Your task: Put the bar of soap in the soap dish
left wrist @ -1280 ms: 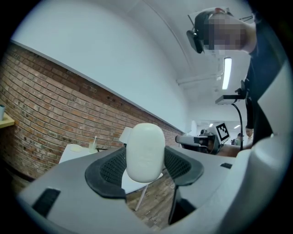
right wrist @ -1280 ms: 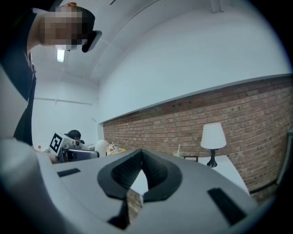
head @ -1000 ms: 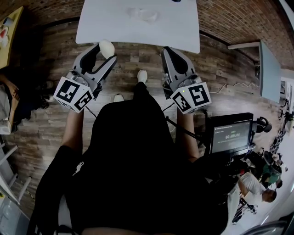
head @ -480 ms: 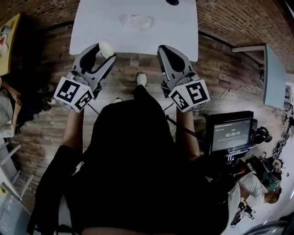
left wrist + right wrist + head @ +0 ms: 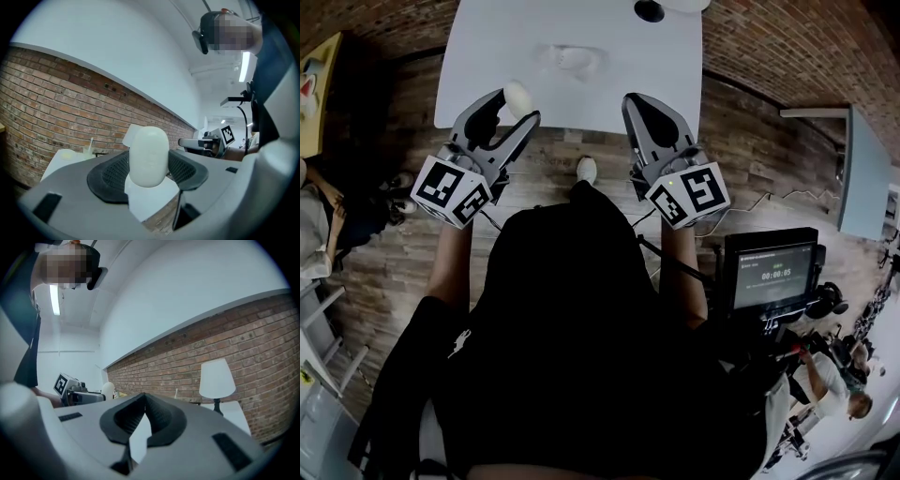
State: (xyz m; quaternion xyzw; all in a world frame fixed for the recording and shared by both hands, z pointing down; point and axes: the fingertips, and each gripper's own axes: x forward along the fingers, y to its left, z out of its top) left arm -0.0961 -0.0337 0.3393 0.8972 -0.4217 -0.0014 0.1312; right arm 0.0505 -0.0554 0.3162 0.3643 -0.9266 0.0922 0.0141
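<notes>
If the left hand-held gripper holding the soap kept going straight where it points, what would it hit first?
Probably the white table: the left hand-held gripper, shut on the bar of soap, points across its near edge, roughly toward the soap dish. Height is unclear; it might pass above both.

Soap bar [image 5: 517,96] in L gripper [image 5: 512,108], soap dish [image 5: 572,58] on table [image 5: 487,66] ahead; R gripper [image 5: 637,105] to right

The bar of soap [image 5: 148,157] is white and the brick wall [image 5: 47,108] reddish brown.
</notes>
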